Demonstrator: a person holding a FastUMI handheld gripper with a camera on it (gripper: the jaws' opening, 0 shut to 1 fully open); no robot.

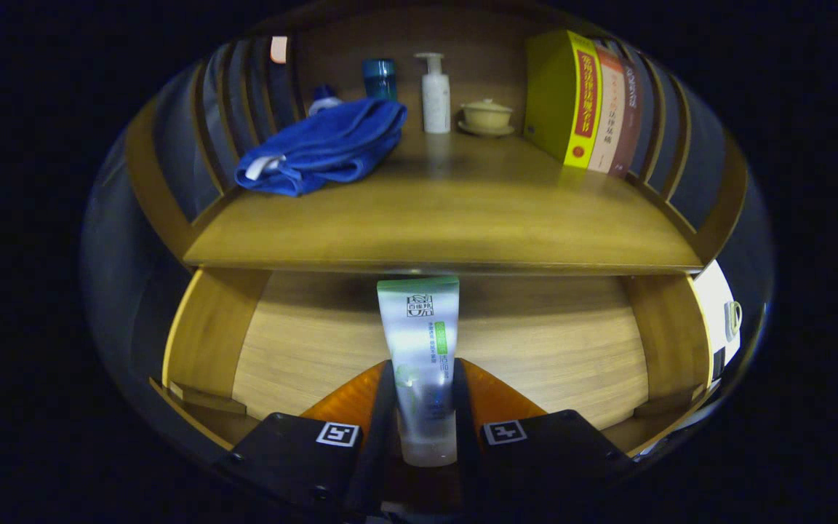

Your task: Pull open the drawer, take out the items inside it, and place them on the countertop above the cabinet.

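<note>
Claw (pixel 423 407) is clamping a soft plastic tube (pixel 420 349) over the open wooden drawer (pixel 302 342); folded terry towel (pixel 324 145) is lying at 11 o'clock on the counter (pixel 448 218).

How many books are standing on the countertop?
3 upright on the wooden countertop, beyond the gripper shut on the white-green tube: yellow book, pale-spined book, dark-spined book; more may hide behind.

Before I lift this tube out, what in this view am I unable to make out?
- Drawer back: hidden under the countertop.
- Drawer floor under the tube and gripper: covered by them.
- Small bottle: mostly behind the blue towel.
- Drawer front: cut off by the gripper body.
</note>
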